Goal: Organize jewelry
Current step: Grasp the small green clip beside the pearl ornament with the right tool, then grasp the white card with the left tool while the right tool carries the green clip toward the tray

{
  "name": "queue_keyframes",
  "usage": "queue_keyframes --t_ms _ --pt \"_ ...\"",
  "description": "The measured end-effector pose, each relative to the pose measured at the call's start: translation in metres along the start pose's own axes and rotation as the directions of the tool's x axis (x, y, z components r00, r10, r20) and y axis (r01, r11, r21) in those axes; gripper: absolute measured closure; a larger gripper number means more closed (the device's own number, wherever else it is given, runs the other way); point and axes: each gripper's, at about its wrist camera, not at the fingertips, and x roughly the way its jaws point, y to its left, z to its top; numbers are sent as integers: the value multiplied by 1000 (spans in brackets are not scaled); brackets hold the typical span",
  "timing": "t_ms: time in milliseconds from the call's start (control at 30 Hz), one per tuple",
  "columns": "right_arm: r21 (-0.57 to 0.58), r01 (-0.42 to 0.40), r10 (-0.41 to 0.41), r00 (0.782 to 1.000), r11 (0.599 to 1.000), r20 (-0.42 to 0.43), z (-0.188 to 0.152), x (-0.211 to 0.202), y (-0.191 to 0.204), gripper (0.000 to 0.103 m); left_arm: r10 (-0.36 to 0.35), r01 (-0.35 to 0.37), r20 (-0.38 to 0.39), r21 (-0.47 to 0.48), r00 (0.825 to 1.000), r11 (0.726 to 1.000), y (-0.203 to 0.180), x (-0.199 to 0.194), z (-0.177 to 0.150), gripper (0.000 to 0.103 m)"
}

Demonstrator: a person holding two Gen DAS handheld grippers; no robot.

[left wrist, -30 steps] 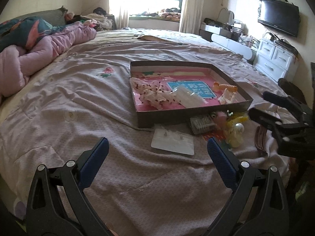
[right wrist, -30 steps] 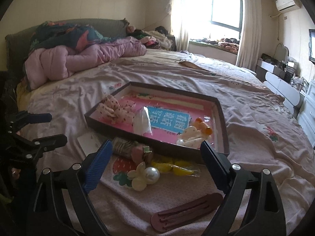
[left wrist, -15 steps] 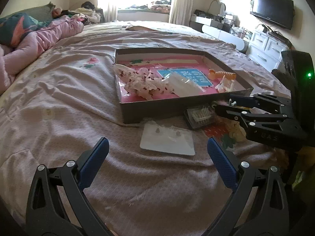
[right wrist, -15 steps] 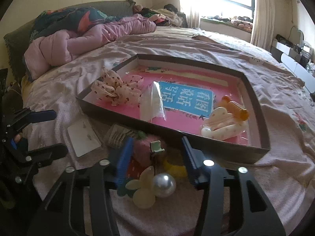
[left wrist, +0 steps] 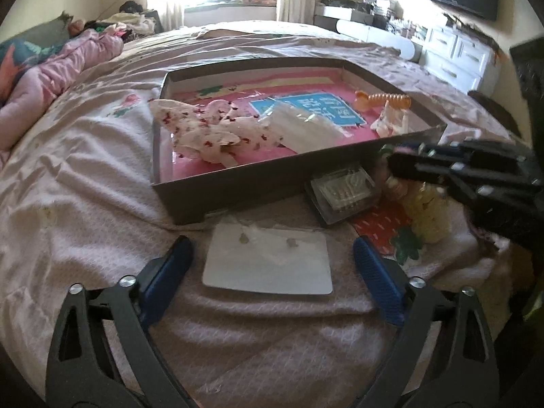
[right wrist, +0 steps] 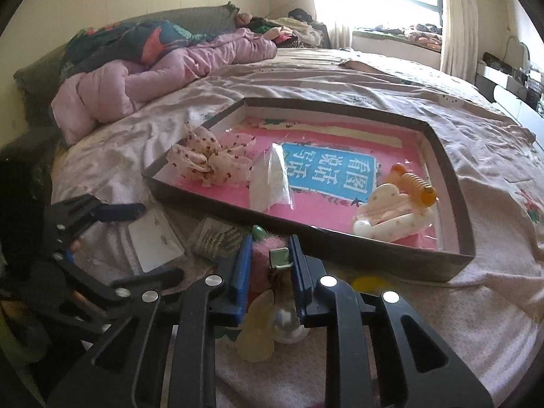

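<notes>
A shallow dark box with a pink floor lies on the bed. It holds a dotted fabric bow, a clear bag, an orange clip and a cream clip. My right gripper is shut on a fuzzy pink hair clip just before the box's near wall; it shows in the left wrist view. My left gripper is open over a white earring card.
A clear case of small clips, a strawberry card and a pearl flower clip lie before the box. A pink quilt is piled at the bed's far left. White drawers stand to the right.
My right gripper has closed on the pink hair clip. My left gripper has moved forward and down over the white card.
</notes>
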Motion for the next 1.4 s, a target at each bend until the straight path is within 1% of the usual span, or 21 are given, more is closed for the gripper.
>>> queue_keyframes --t_ms 33,67,133,267,367,500,667,900,1067,1267,1400 --pt "3 0 0 1000 1000 5 1 -3 0 82 6 -6 0 9 1000 1000 -1 1 0 27" --pt "4 2 -2 1000 1000 11 1 -6 -1 83 11 -11 0 15 1000 1000 -2 1 0 30" --pt "7 5 -5 1000 1000 22 2 -13 -1 83 9 -9 0 11 1000 1000 -1 1 1 39" --pt "18 1 -1 999 1000 42 5 -23 -1 83 -5 5 5 -17 1000 1000 6 -4 1 45" --pt "22 -3 2 999 1000 54 8 -30 1 83 -25 25 16 -41 1000 999 7 -10 0 46" --pt "29 -8 6 997 1000 74 11 -39 3 83 -31 33 35 -63 999 997 7 -24 -1 46" --pt "33 2 -5 995 999 100 12 -55 2 83 -35 42 97 -69 995 997 4 -49 5 46" --pt "51 51 -59 987 997 149 12 -80 -9 83 -55 65 172 -50 984 997 -11 -71 23 46" --pt "81 75 -89 980 994 177 12 -94 -21 83 -68 75 204 -27 977 997 -21 -75 39 46" --pt "111 117 -140 963 987 228 15 -111 -35 83 -77 82 238 -12 968 997 -35 -77 58 46" --pt "127 132 -161 954 983 255 17 -116 -43 83 -79 81 249 4 965 997 -44 -75 69 46"
